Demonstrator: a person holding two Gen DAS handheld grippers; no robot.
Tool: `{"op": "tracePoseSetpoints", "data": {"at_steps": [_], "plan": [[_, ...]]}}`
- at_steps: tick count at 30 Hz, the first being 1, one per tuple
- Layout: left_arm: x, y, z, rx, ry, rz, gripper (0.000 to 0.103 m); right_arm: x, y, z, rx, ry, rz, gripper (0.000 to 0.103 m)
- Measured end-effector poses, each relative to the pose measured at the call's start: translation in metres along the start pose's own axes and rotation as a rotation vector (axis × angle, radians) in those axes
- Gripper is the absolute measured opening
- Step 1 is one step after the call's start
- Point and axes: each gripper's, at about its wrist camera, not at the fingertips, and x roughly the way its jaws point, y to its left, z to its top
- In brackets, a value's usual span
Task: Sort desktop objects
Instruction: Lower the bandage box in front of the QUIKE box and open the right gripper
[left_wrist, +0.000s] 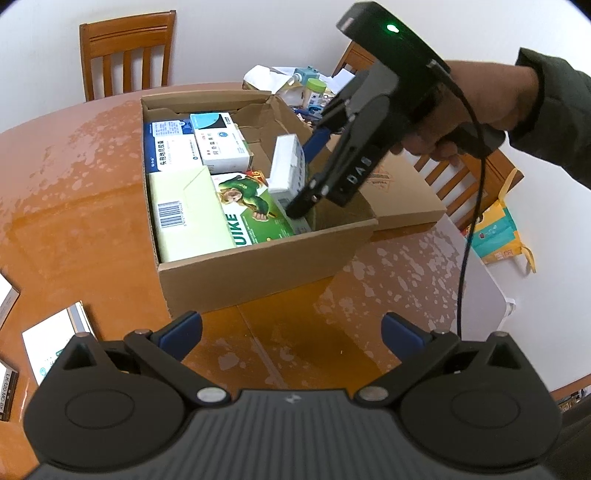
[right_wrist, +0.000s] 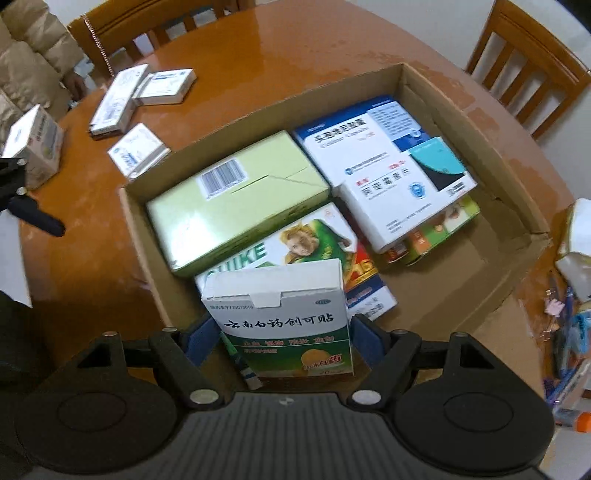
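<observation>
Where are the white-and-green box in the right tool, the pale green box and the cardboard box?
white-and-green box (right_wrist: 284, 317): right wrist view, its printed front face.
pale green box (right_wrist: 236, 199): right wrist view, its top face beside the barcode.
cardboard box (left_wrist: 258, 273): left wrist view, its near outer wall.

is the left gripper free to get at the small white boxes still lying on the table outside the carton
Probably yes: the left gripper is open and holds nothing, and the small white boxes lie uncovered on the table beside the cardboard carton, with nothing on top.
</observation>
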Motion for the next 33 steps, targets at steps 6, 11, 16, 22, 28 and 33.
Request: {"op": "tracePoseSetpoints", "data": {"at_steps": [6,11,16,22,28,33], "plan": [[-0.004,0.002,-0.003,-0.011,-0.005,0.003,0.103,-0.009,-0.019,0.000,0.121,-0.086,0.036,0.081],[-0.006,0.006,-0.004,-0.020,-0.008,0.010,0.103,-0.007,-0.050,-0.004,0.308,-0.130,0.046,0.081],[-0.007,0.007,-0.005,-0.020,-0.007,0.010,0.103,-0.001,-0.083,-0.004,0.458,-0.177,0.042,0.081],[-0.005,0.008,-0.004,-0.017,0.002,0.010,0.103,0.004,-0.111,0.006,0.556,-0.290,0.095,0.081],[-0.007,0.011,-0.002,-0.020,-0.002,0.013,0.103,-0.005,-0.097,0.020,0.405,-0.250,-0.127,0.081],[-0.002,0.015,0.001,-0.031,-0.002,0.006,0.103,-0.019,-0.037,0.015,0.242,-0.259,-0.359,0.103]]}}
